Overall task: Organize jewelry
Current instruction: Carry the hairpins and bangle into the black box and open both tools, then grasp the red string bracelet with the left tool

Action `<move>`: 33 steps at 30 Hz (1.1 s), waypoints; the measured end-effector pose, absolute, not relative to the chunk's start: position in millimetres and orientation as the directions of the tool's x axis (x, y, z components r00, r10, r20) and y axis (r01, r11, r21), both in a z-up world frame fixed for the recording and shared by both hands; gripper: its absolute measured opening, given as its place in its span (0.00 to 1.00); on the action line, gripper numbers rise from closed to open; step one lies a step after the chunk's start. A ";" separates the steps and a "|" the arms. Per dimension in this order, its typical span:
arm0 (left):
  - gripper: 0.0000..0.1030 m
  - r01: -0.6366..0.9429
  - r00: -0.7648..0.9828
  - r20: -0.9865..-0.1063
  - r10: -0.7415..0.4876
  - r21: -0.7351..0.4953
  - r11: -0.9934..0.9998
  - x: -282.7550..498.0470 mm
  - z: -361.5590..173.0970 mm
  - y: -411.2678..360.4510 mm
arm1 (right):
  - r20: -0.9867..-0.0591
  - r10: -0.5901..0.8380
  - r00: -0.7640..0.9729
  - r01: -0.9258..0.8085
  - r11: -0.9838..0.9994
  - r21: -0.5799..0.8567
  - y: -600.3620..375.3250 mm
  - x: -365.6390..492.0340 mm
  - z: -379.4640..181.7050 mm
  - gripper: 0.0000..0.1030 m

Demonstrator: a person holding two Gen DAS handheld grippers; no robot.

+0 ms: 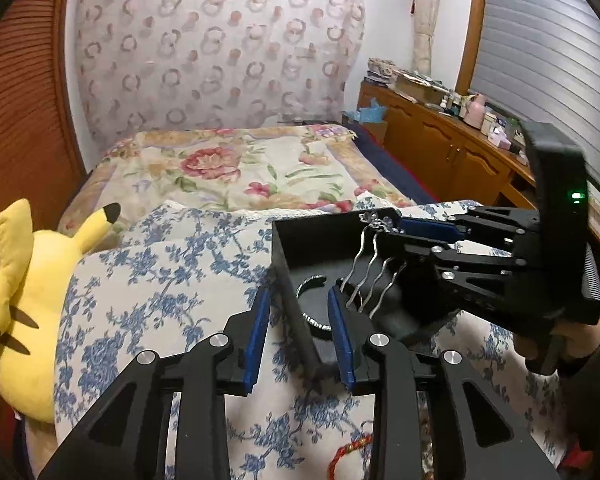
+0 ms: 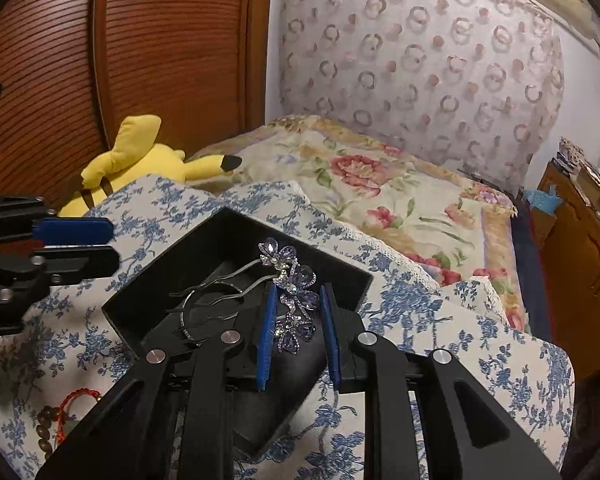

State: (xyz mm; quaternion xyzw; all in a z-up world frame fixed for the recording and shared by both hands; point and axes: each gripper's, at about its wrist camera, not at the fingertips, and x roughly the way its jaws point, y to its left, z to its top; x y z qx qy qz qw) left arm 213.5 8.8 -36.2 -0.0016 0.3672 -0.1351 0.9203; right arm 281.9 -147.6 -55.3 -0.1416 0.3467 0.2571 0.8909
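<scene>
Two grippers in frame, both at the black box (image 1: 300, 240).

Your right gripper (image 2: 296, 322) has the jeweled hair comb (image 2: 290, 292) between its blue pads (image 2: 266, 336). Jaws are partly closed around the purple rhinestone flower head; the pads sit close on either side, but I can't tell from the right wrist view whether both actually touch it. From the left wrist view the comb (image 1: 373, 264) hangs at the right gripper (image 1: 383, 226) tip, wavy metal prongs pointing down into the box, above the floor.

Your left gripper (image 1: 300, 336) is open, jaws straddling the near wall of the box: one pad (image 1: 258, 340) outside over the cloth, the other inside. Not clamped on the wall; gap visible on both sides.

Inside the box: a silver bangle (image 1: 313, 300) lying flat on the bottom, partly hidden by the left pad.

Box sits on the blue floral cushion (image 1: 160, 280).

Still outside the box on the cushion: a red cord bracelet (image 1: 349, 456) near the bottom edge, and a brown bead bracelet (image 2: 46, 424) next to it in the right wrist view.

Yellow plush toy (image 1: 24, 312) to the left of the cushion.
</scene>
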 end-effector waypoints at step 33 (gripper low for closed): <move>0.35 0.268 0.647 -0.710 -0.277 -0.129 0.955 102.2 -73.7 17.6 | -0.660 0.347 0.666 -0.488 0.872 -0.033 -193.0 127.4 -52.8 0.24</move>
